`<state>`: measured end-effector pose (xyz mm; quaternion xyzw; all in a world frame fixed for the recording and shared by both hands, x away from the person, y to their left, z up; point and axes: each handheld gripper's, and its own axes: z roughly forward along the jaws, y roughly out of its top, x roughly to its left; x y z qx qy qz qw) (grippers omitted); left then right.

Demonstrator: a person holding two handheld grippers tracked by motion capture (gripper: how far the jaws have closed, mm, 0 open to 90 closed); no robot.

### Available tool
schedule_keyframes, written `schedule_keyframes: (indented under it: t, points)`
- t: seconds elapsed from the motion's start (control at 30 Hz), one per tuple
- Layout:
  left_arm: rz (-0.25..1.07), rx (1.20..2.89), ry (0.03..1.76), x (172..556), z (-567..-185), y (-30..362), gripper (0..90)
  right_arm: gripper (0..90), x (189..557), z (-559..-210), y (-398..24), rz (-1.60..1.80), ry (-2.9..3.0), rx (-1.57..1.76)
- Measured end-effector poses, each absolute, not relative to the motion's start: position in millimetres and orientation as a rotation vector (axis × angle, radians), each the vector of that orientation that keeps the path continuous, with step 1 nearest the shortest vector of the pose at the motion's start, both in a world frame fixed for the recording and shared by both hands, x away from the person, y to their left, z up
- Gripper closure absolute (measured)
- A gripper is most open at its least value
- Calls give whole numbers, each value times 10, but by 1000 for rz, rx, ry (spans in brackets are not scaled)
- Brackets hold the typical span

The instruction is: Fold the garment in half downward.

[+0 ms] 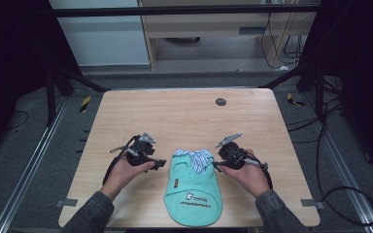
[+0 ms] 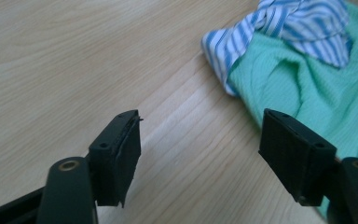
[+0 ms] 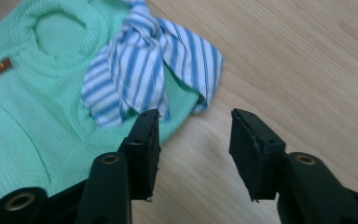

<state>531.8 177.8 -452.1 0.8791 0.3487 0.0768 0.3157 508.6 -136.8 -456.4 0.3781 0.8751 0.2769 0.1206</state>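
A small mint-green garment [image 1: 193, 194] with a blue-and-white striped collar [image 1: 197, 158] lies flat on the wooden table [image 1: 175, 111], near its front edge. My left gripper [image 1: 161, 164] hovers just left of the collar, jaws pointing toward it. My right gripper [image 1: 215, 166] hovers just right of it. In the left gripper view my left gripper [image 2: 198, 144] is open over bare wood, the garment [image 2: 307, 88] and collar [image 2: 298, 23] to its right. In the right gripper view my right gripper [image 3: 193, 140] is open, nothing between its jaws, beside the collar [image 3: 140, 65] and garment [image 3: 37, 93].
A small dark round disc [image 1: 220, 102] sits in the table top at the back right. Metal frame rails [image 1: 39, 150] run along both sides of the table, and cables [image 1: 340, 194] lie on the floor at the right.
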Motion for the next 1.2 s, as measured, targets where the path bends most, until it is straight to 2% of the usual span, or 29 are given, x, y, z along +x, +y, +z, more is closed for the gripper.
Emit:
schedule_keyframes:
  t: [0.17, 0.37, 0.63, 0.97, 1.2]
  points:
    - [185, 2331, 919, 5467, -4453, 1620, 437, 628, 5236, -4514, -1244, 839, 2565, 1124]
    - [189, 2350, 925, 5569, -4437, 1417, 488, 702, 5358, -4520, -1168, 892, 2516, 1146]
    - [178, 2366, 963, 5663, -4521, 1245, 495, 702, 5444, -4570, -1162, 901, 2477, 1207]
    - [194, 2373, 998, 5667, -4664, 1201, 477, 614, 5502, -4724, -1126, 885, 2476, 1253]
    - [184, 2395, 993, 5655, -4735, 1188, 479, 591, 5520, -4828, -1122, 877, 2483, 1283]
